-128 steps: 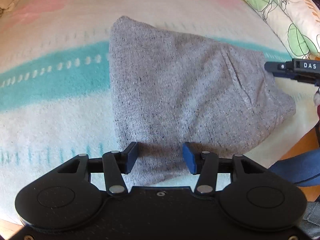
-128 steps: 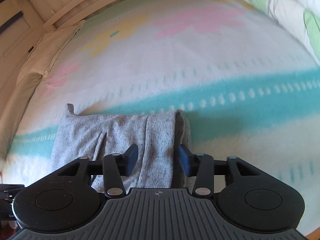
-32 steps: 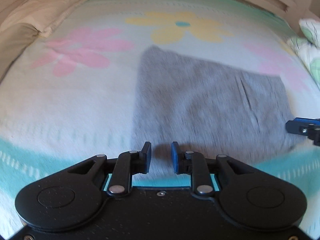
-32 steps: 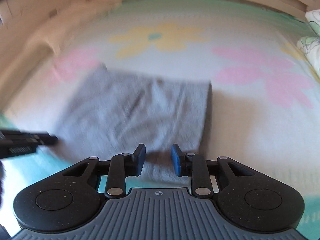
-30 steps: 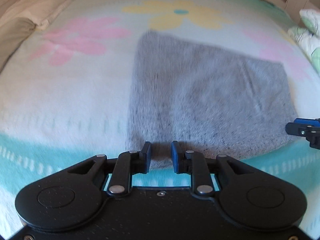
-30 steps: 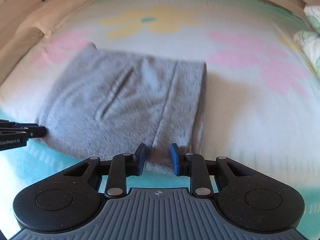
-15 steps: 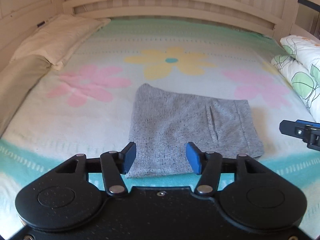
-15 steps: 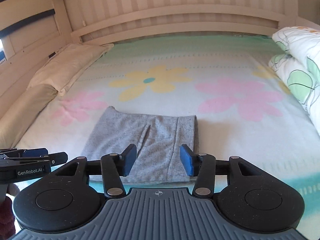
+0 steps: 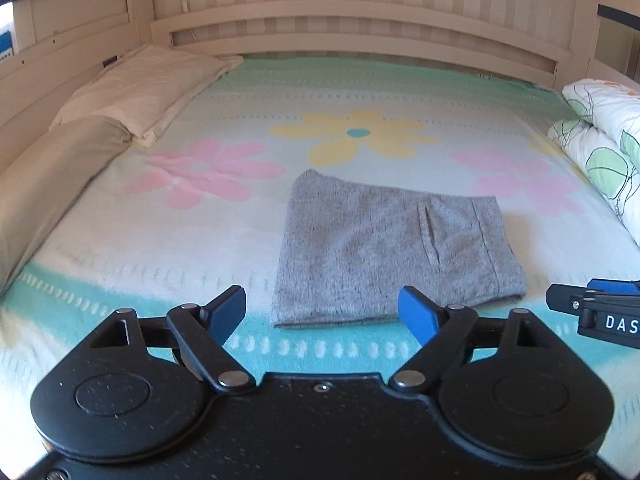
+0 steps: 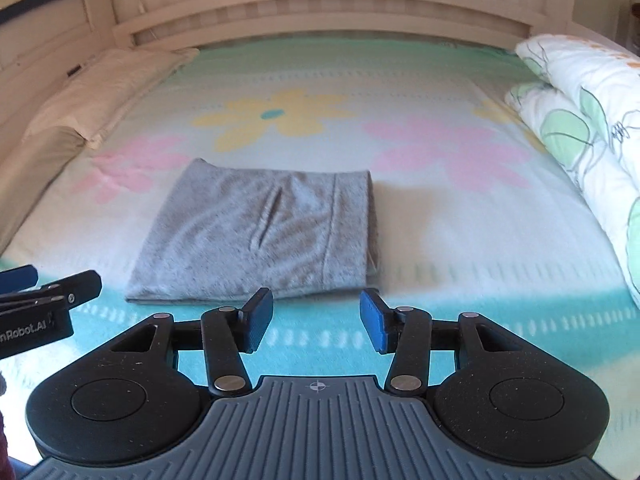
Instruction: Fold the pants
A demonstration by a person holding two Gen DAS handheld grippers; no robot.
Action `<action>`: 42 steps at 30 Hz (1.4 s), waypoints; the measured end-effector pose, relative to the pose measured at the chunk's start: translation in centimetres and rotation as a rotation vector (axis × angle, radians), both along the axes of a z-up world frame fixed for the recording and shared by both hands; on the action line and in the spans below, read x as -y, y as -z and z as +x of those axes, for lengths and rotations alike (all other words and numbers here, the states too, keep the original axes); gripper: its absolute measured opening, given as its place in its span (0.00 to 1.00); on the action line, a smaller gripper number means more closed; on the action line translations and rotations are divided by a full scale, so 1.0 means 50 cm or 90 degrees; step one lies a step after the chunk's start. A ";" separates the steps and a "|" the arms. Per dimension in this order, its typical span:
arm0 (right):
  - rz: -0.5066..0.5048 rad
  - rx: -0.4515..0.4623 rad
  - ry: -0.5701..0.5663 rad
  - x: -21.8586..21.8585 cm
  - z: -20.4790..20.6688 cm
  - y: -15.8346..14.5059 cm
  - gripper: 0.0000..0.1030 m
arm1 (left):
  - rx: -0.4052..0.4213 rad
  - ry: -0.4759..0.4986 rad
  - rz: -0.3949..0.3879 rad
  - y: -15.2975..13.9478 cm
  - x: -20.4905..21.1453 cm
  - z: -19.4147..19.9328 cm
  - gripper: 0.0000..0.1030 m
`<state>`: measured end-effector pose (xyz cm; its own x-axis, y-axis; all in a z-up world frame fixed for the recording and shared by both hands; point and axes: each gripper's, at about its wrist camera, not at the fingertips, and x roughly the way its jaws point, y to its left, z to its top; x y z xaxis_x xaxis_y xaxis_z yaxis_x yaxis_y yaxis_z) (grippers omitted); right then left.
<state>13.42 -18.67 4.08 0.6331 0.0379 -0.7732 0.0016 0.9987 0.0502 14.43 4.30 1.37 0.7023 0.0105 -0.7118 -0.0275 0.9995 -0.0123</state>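
Note:
The grey pants (image 9: 392, 248) lie folded into a flat rectangle on the flowered blanket (image 9: 200, 240); in the right wrist view the pants (image 10: 260, 232) show a pocket crease and a seam. My left gripper (image 9: 322, 306) hovers above and short of their near edge, its jaws opening, with nothing between them. My right gripper (image 10: 315, 312) is open and empty, raised short of the pants' near right corner. Each gripper shows at the edge of the other's view: the right gripper (image 9: 592, 304) and the left gripper (image 10: 48, 292).
Two cream and tan pillows (image 9: 140, 88) lie along the bed's left side. A rolled leaf-print duvet (image 9: 600, 152) lies along the right. A wooden slatted headboard (image 9: 360, 40) closes the far end. A teal stripe (image 10: 480, 320) of blanket runs under both grippers.
Both grippers let go of the pants' near edge, rose and drew back, and their jaws widened. The pants stayed flat on the blanket.

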 end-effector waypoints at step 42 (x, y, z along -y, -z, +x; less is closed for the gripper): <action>0.054 -0.014 -0.002 0.013 -0.016 0.001 0.46 | -0.037 0.007 0.002 0.026 0.010 -0.004 0.81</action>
